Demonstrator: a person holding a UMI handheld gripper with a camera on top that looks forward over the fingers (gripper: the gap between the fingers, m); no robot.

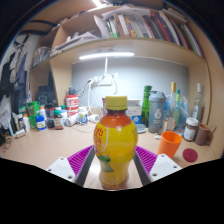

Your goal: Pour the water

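A plastic bottle of yellow-orange drink with a yellow cap and a red-and-yellow label stands upright between my fingers. My gripper is shut on the bottle, the purple pads pressing its lower sides. An orange cup stands on the desk just beyond the right finger. The bottle's base is hidden.
Many bottles, jars and tins crowd the back of the desk at left and right. A tall green bottle and a grey kettle-like vessel stand behind the cup. Shelves with books hang above a lamp strip.
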